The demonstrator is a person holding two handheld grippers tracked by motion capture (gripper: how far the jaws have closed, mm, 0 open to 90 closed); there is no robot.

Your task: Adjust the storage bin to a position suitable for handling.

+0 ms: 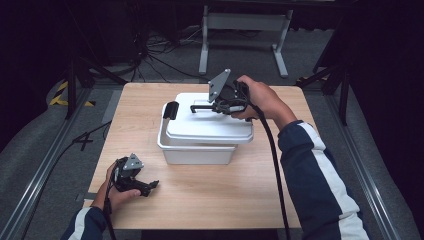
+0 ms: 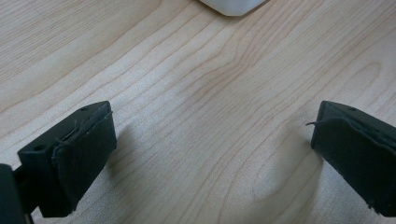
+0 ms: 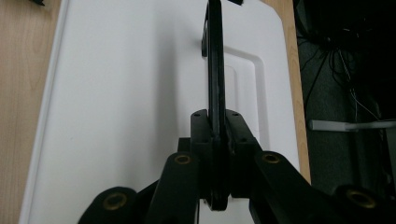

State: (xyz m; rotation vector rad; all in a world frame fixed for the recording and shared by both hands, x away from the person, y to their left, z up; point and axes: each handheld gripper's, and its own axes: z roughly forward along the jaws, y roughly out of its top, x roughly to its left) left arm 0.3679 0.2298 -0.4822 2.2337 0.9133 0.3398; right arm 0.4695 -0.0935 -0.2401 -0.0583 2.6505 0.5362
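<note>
White plastic makes up the one box (image 1: pixel 197 147) that is seen on the desk (image 1: pixel 200 205), and one white lid (image 1: pixel 210 125) is laid on top of it, shifted askew so that the box rim is exposed on the side with the black latch (image 1: pixel 170 110). One black handle (image 3: pixel 215 70) is carried on the lid and is raised upright from its recess. Two grippers are counted, one in each hand.

Closed tight on that handle are the jaws of the right gripper (image 1: pixel 210 106); in the right gripper view the thin black bar is seen pinched between the two pads and running straight ahead of them, with the white lid spread below and to both sides. The right hand (image 1: pixel 260 100) is held above the far part of the lid.

Well apart from the box, the left gripper (image 1: pixel 150 186) is held low over bare wood by the left hand (image 1: pixel 117 192). Its jaws are spread wide, and nothing is held between them; in the left gripper view only wood grain is seen in the gap, and a white corner of the box (image 2: pixel 232 6) is seen well ahead of the jaws.
</note>
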